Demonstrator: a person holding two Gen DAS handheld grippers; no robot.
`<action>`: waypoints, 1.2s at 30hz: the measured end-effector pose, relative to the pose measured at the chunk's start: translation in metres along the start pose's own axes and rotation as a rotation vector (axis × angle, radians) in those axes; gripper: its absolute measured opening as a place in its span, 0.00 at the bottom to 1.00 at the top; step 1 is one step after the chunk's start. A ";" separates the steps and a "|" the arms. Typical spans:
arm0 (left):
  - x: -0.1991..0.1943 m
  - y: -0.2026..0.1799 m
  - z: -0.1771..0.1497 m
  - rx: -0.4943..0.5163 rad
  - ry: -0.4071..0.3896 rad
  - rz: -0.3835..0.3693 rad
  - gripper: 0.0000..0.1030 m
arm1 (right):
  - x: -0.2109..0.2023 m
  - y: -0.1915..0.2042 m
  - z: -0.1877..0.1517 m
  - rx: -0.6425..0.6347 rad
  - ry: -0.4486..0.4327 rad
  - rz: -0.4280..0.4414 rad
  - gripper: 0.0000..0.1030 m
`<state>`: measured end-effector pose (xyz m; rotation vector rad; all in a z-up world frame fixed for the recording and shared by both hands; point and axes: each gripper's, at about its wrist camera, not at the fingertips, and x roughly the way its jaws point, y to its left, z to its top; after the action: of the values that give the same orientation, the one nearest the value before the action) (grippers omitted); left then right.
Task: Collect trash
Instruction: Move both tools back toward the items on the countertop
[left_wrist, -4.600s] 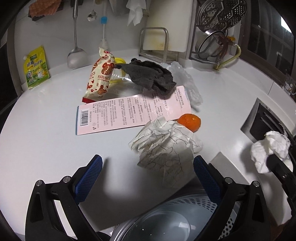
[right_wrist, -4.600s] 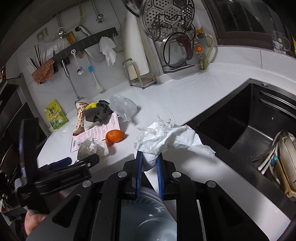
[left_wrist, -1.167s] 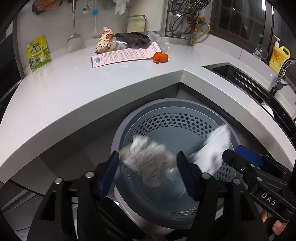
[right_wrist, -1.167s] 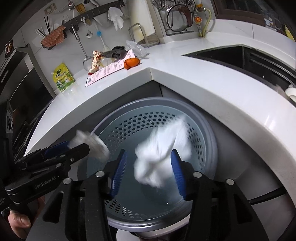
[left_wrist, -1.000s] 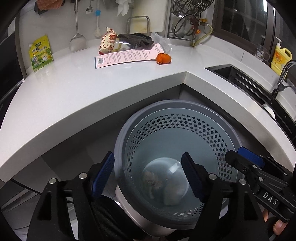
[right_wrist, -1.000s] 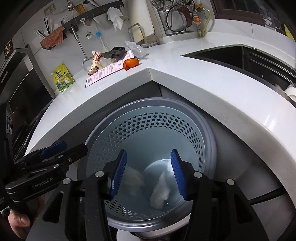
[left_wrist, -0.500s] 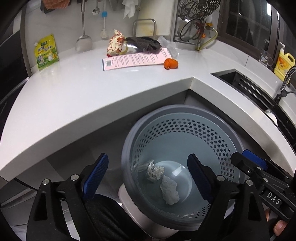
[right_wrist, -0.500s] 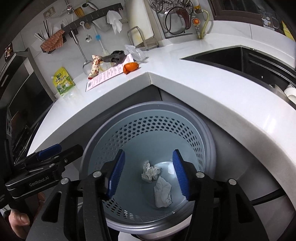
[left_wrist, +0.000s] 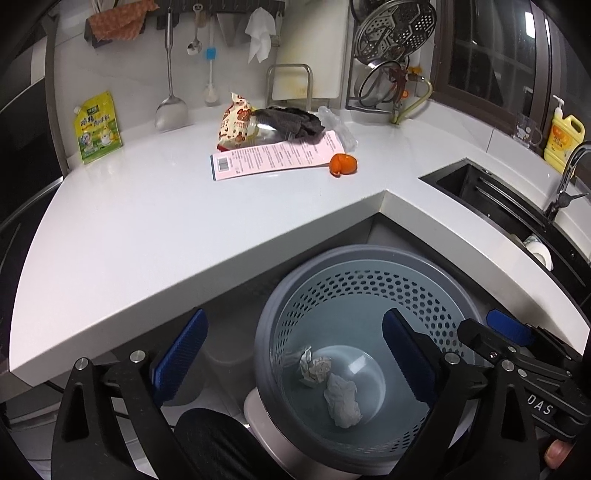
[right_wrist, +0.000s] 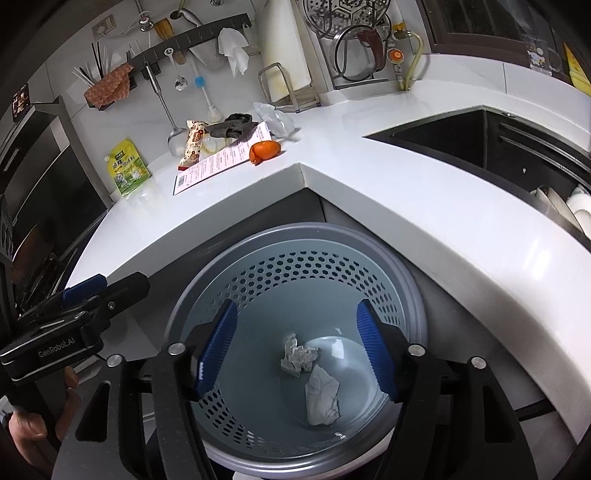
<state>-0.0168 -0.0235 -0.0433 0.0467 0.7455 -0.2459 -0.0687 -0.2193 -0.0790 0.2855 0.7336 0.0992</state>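
Observation:
A grey perforated trash bin (left_wrist: 354, 266) (right_wrist: 295, 236) stands on the floor below the white counter's corner. Two crumpled paper wads lie at its bottom: a printed one (left_wrist: 314, 369) (right_wrist: 298, 355) and a white tissue (left_wrist: 343, 400) (right_wrist: 322, 396). My left gripper (left_wrist: 291, 354) hangs over the bin's left side, jaws still opening, nothing between them. My right gripper (right_wrist: 297, 349) hovers over the bin, jaws also opening and empty. On the counter lie an orange peel (left_wrist: 343, 164) (right_wrist: 264, 150), a pink leaflet (left_wrist: 273, 157), a snack wrapper (left_wrist: 236, 123), a dark rag (left_wrist: 291, 120) and clear plastic (left_wrist: 338, 127).
A black sink (left_wrist: 491, 195) (right_wrist: 461, 140) is sunk into the counter at the right, with a yellow detergent bottle (left_wrist: 563, 138) behind it. A green-yellow pouch (left_wrist: 96, 127) leans on the back wall. Utensils hang from a rail (right_wrist: 177, 37); a dish rack (left_wrist: 391, 55) stands at the back.
Both paper wads left the grippers and fell to the bottom of the bin. Both grippers' jaws spread wider, and the left one rose a little.

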 end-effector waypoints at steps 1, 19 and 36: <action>0.001 0.001 0.002 -0.001 -0.001 -0.001 0.92 | 0.000 0.001 0.002 -0.005 -0.003 -0.001 0.64; 0.017 0.015 0.040 -0.010 -0.043 0.004 0.93 | 0.018 0.002 0.040 0.005 -0.059 -0.009 0.68; 0.036 0.036 0.097 -0.009 -0.098 0.042 0.94 | 0.045 0.007 0.107 -0.053 -0.099 0.003 0.69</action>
<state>0.0821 -0.0082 0.0019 0.0418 0.6470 -0.2038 0.0370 -0.2283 -0.0307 0.2394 0.6310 0.1063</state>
